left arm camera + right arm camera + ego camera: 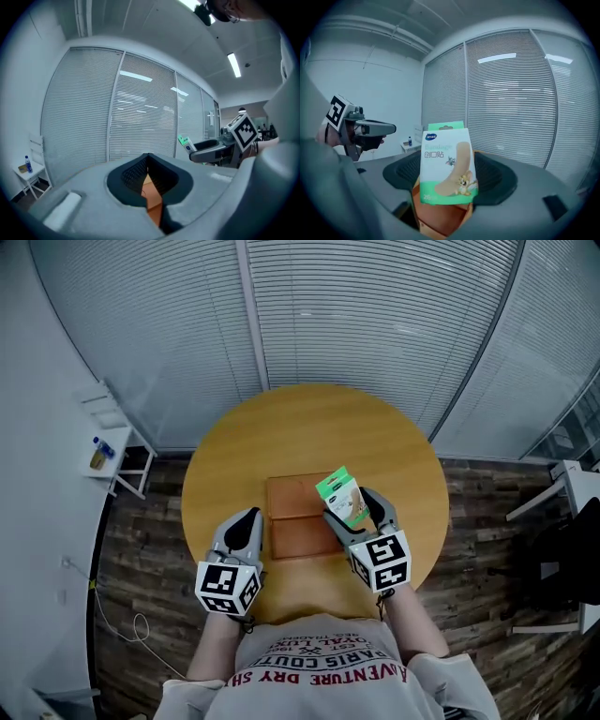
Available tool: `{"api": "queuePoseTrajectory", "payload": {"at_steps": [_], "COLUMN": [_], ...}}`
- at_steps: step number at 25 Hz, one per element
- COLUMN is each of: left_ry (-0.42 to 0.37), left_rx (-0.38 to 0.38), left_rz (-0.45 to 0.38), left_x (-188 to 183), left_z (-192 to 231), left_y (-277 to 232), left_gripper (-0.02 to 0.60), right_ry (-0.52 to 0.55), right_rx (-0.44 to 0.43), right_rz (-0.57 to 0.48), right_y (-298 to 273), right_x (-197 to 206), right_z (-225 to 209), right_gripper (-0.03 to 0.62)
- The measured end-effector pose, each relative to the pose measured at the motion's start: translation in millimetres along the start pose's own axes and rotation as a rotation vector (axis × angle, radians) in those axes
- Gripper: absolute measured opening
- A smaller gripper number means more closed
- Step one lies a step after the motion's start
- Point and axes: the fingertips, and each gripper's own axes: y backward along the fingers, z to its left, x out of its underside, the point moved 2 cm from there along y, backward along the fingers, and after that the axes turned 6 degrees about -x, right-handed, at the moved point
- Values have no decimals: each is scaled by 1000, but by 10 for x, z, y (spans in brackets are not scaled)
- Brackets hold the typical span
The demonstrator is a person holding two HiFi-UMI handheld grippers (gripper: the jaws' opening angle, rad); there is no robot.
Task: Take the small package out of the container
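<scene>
A flat brown container (292, 521) lies open in the middle of a round wooden table (309, 423). My right gripper (356, 509) is shut on a small green-and-white bandage package (343, 496) and holds it upright above the container's right side. In the right gripper view the package (447, 164) stands between the jaws, with the container (440, 218) below. My left gripper (245, 525) is shut and holds nothing, just left of the container. In the left gripper view its jaws meet (148, 162), and the right gripper (211, 150) with the package (184, 141) shows at the right.
A white side table (111, 448) with a small bottle stands on the floor at the left. A dark chair (562, 563) and a white frame are on the right. Glass walls with blinds curve behind the table. A white cable (122, 615) lies on the wooden floor.
</scene>
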Motion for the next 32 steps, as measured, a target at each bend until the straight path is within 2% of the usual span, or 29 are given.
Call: {"api": "queuePoseTrajectory", "payload": {"at_steps": [2, 7, 22, 28, 32], "left_ry": [-16, -37, -19, -12, -7], "left_rx": [-7, 15, 39, 32, 30], "left_rz": [-18, 2, 19, 19, 11], "left_x": [-72, -55, 20, 9, -20], "left_z": [11, -1, -29, 7, 11], "left_y": [-18, -26, -69, -90, -86], "left_gripper": [9, 11, 11, 11, 11], "right_ry": [-4, -20, -57, -52, -51], "right_rx": [13, 40, 9, 59, 62], "right_rz": [-28, -39, -41, -65, -59], "right_y": [15, 34, 10, 24, 11], "right_x": [-61, -86, -19, -63, -65], "right_z": [-7, 4, 53, 14, 26], "right_gripper": [356, 356, 356, 357, 357]}}
